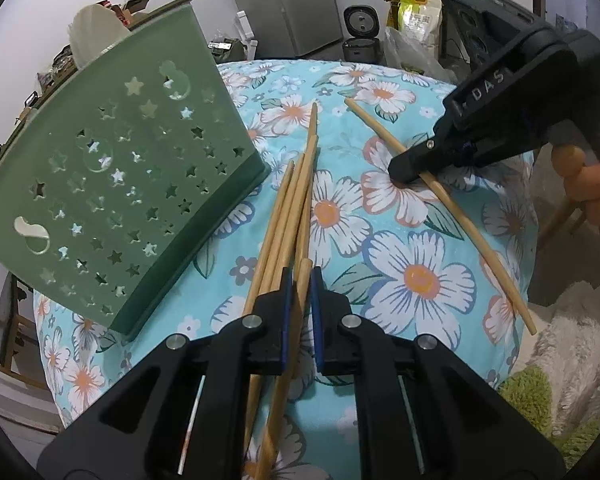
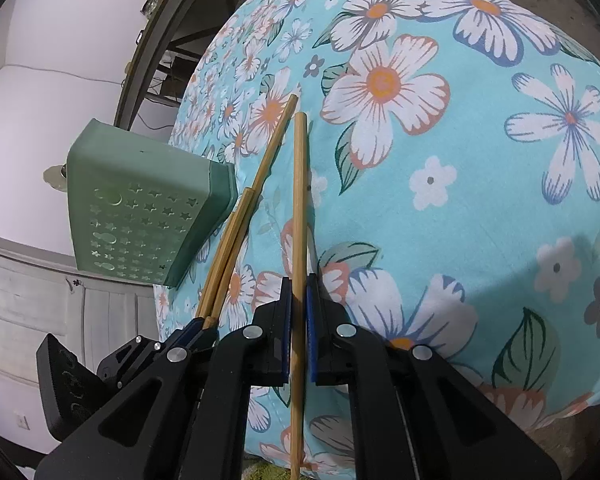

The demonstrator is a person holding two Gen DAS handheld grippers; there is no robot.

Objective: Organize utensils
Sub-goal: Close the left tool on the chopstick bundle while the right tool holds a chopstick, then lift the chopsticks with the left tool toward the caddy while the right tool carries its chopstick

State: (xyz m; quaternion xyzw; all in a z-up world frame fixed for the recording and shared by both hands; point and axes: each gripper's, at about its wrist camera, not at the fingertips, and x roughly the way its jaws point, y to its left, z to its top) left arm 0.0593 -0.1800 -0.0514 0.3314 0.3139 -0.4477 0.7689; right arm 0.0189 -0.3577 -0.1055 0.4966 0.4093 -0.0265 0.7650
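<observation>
My left gripper (image 1: 300,280) is shut on a bundle of wooden chopsticks (image 1: 288,204) that lies along the floral cloth. My right gripper (image 2: 299,284) is shut on a single wooden chopstick (image 2: 299,200) lying on the cloth; it also shows in the left wrist view (image 1: 460,216), with the right gripper (image 1: 404,176) pinching it near its middle. A green utensil holder (image 1: 112,184) with star cut-outs lies tipped on its side to the left of the bundle, also in the right wrist view (image 2: 140,216). The bundle (image 2: 236,232) and the left gripper (image 2: 196,332) show left of the right gripper.
The table is covered by a blue floral cloth (image 1: 400,280). A fluffy white and green rug (image 1: 572,360) lies beyond its right edge. A fridge (image 1: 300,0), a rice cooker (image 1: 360,36) and bags stand at the back. A white cabinet (image 2: 60,312) stands left of the table.
</observation>
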